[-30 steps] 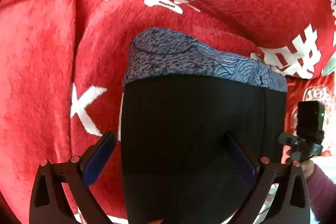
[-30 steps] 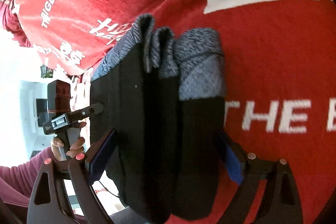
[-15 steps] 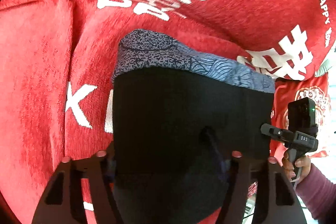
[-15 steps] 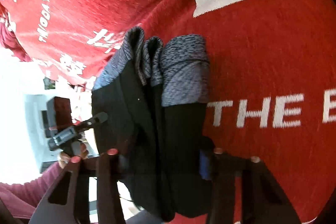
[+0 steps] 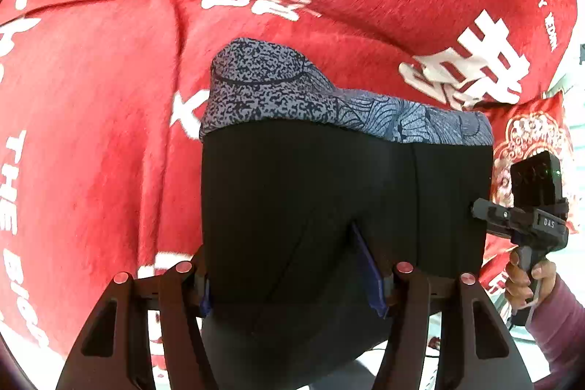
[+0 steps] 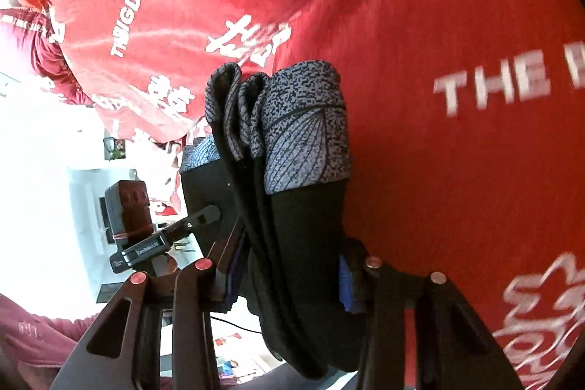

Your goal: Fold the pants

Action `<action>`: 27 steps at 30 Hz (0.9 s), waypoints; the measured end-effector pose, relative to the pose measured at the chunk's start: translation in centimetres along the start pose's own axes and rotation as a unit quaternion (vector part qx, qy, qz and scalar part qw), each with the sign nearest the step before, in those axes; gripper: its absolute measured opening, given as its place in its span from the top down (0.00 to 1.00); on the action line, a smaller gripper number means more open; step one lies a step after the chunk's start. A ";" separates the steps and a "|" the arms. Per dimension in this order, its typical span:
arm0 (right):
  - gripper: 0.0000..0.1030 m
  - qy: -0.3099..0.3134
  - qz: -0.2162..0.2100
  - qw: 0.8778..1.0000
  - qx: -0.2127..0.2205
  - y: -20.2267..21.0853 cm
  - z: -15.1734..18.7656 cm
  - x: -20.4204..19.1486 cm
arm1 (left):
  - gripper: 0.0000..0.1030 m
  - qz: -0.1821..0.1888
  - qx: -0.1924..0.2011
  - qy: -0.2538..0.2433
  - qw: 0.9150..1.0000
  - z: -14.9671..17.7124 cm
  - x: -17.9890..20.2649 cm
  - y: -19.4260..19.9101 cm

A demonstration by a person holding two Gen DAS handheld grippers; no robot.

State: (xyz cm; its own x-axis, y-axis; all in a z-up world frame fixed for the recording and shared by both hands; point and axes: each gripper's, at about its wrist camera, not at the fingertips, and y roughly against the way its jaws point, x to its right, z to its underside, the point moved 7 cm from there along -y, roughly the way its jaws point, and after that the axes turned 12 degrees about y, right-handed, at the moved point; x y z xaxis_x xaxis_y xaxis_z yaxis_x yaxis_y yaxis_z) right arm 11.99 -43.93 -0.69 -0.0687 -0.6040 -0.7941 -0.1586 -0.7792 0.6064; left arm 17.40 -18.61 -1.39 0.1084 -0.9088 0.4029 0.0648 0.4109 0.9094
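The folded black pants (image 5: 310, 189) with a grey patterned waistband (image 5: 292, 94) hang lifted above the red blanket. My left gripper (image 5: 289, 265) is shut on the near left part of the stack, its blue pads pressing into the black cloth. In the right wrist view the pants (image 6: 303, 225) show edge-on as several stacked layers, waistband (image 6: 303, 134) on top. My right gripper (image 6: 289, 265) is shut across those layers. The lower end of the pants is hidden behind both grippers.
A red blanket (image 5: 91, 134) with white lettering covers the surface under and beyond the pants (image 6: 457, 170). A hand in a maroon sleeve (image 5: 526, 269) holds the other gripper's handle at the right. A bright white room lies off the blanket's edge (image 6: 44, 189).
Both grippers went from wide open around the pants to shut on them. The stack has since risen off the blanket, and the blanket looks farther away.
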 end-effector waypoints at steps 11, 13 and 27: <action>0.51 -0.036 0.040 0.998 0.011 -2.8 3.7 2.6 | 0.10 -0.022 0.029 -0.022 0.999 1.9 -4.7 -2.8; 0.47 -0.026 0.064 0.998 0.008 -3.1 3.7 3.1 | 0.00 -0.037 0.038 -0.029 0.998 1.7 -5.3 -3.2; 0.20 -0.032 0.214 0.976 0.024 -0.8 6.0 2.2 | 0.00 -0.133 0.040 -0.073 0.988 3.7 -3.8 -1.9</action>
State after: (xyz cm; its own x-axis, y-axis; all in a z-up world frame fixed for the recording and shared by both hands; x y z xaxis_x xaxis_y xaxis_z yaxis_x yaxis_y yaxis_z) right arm 6.10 -43.63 -3.19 -0.2001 -0.8591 -0.4711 -0.1477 -0.4489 0.8813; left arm 13.23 -16.21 -4.26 -0.0466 -0.9869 0.1542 -0.0070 0.1547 0.9879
